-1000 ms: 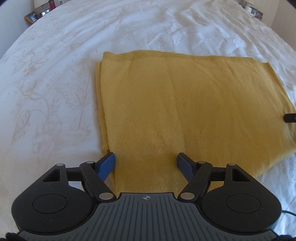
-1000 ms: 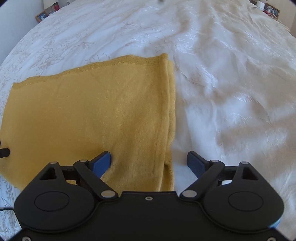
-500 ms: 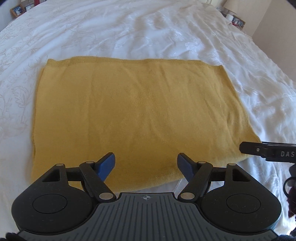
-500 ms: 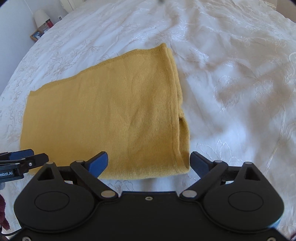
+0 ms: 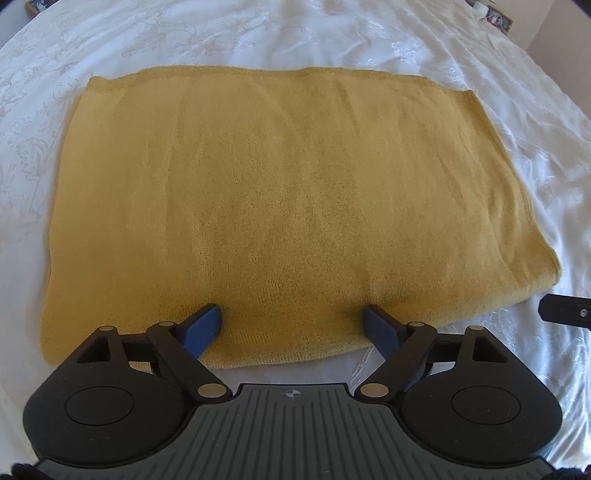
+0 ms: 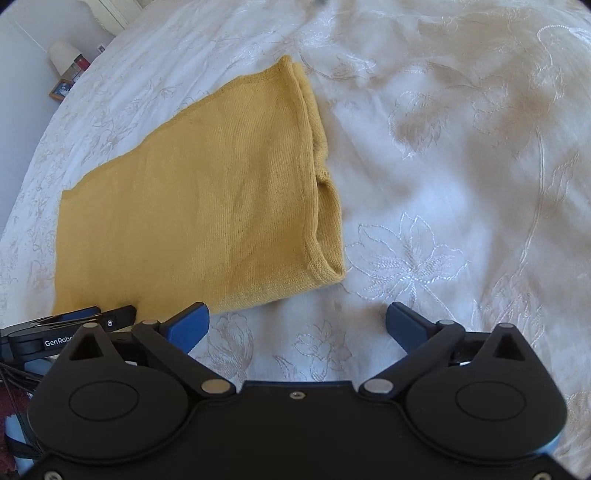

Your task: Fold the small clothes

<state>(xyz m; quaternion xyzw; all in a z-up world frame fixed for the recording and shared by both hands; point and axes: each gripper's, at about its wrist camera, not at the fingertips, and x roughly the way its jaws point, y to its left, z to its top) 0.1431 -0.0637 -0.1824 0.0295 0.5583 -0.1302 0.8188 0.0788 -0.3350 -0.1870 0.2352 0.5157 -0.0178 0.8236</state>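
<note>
A mustard-yellow knit garment (image 5: 288, 192) lies folded into a flat rectangle on the white embroidered bedspread (image 5: 535, 155). My left gripper (image 5: 291, 321) hovers over the middle of its near edge. Its jaws are opening, with cloth lying under them but nothing pinched. My right gripper (image 6: 297, 321) stands over bare bedspread (image 6: 461, 184), just in front of the near right corner of the garment (image 6: 203, 206). Its jaws are opening too, with nothing between them. Layered hems show along the garment's right side. Each view catches a bit of the other gripper at its edge.
A bedside shelf with a lamp, small items and a framed picture (image 6: 68, 70) stands beyond the bed's far left. More small items (image 5: 495, 14) sit past the far right corner. Bedspread surrounds the garment on all sides.
The left gripper slid from the garment's left corner to the middle of its near edge and spread wider. The right gripper pulled back off the cloth onto the bedspread, rolled, and widened.
</note>
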